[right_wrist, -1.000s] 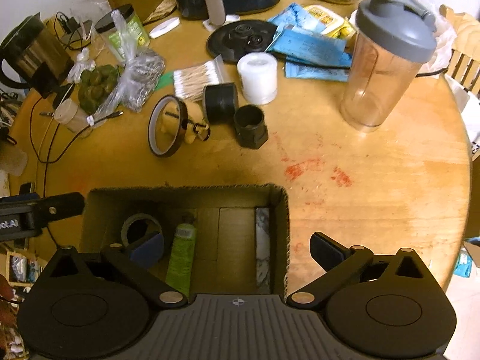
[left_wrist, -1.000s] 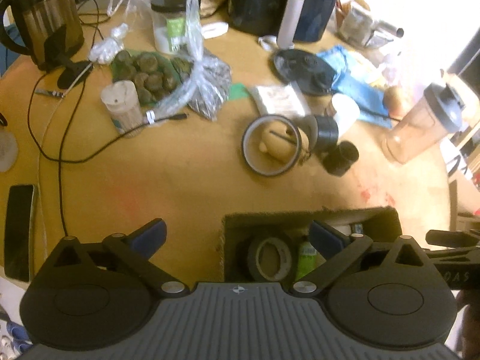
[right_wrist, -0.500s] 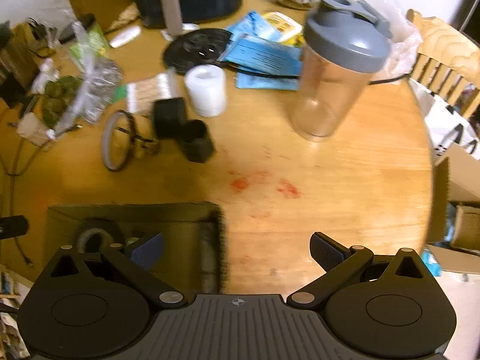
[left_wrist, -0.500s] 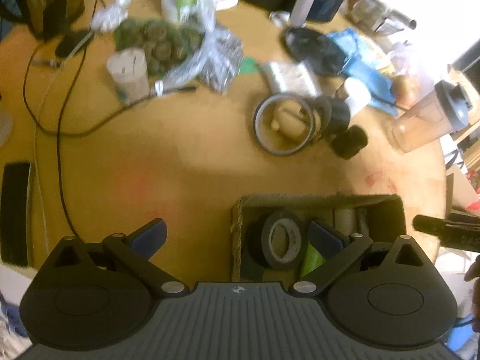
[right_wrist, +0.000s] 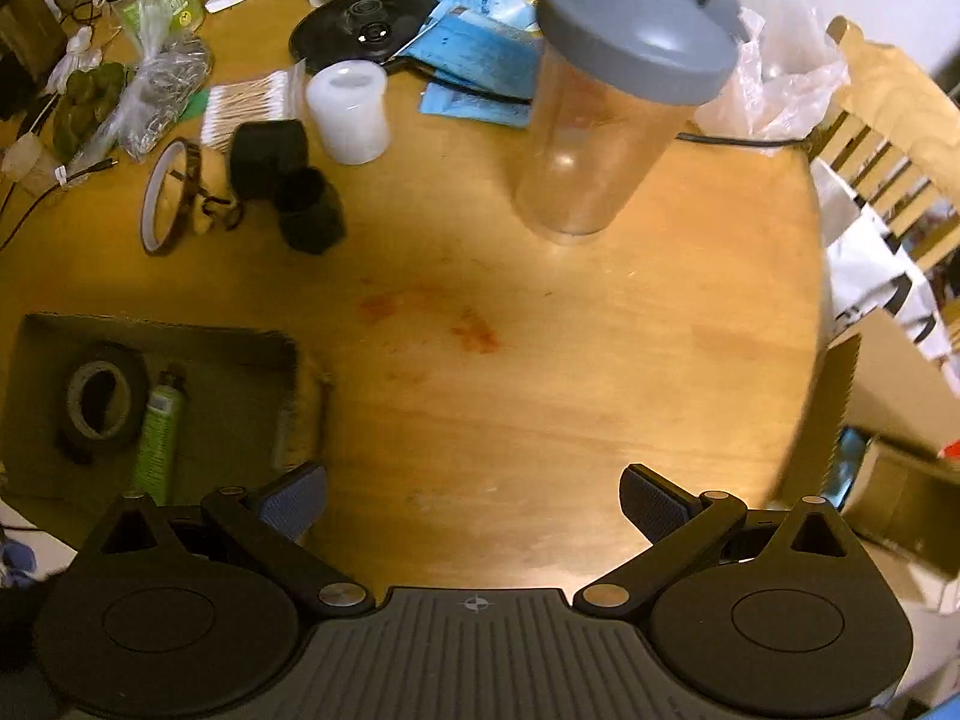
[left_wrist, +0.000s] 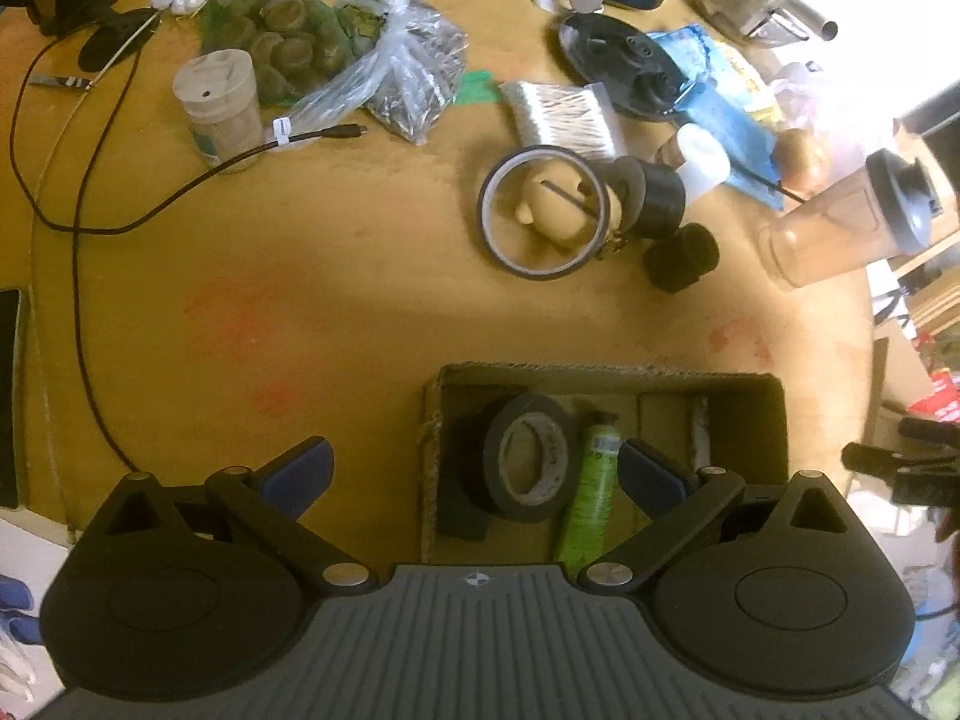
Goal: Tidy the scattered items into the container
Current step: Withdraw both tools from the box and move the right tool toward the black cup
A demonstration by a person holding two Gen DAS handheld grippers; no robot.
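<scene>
Left wrist view: the left gripper (left_wrist: pixel 474 471) is held released, jaws wide apart and empty, above the near-left end of the box (left_wrist: pixel 606 373), which sits on the wooden table (left_wrist: pixel 312 300). Inside the box, a black tape roll (left_wrist: pixel 528 459) is seen leaning beside a green tube (left_wrist: pixel 588 504), the 2 touching. Beyond the box, a thin tape ring (left_wrist: pixel 543 213) stands on edge, with a black cylinder (left_wrist: pixel 657 198) and a black cup (left_wrist: pixel 681 249) just beside it; a white jar (left_wrist: pixel 702 159) and a pack of cotton swabs (left_wrist: pixel 561 117) lie behind them. A shaker bottle (left_wrist: pixel 852 213) stands at the right.

From the right wrist view, the right gripper (right_wrist: pixel 474 495) is likewise released and empty, held over bare table to the right of the box (right_wrist: pixel 162 330). The shaker bottle (right_wrist: pixel 606 120) is seen upright, well apart from the black cup (right_wrist: pixel 309 210).
</scene>
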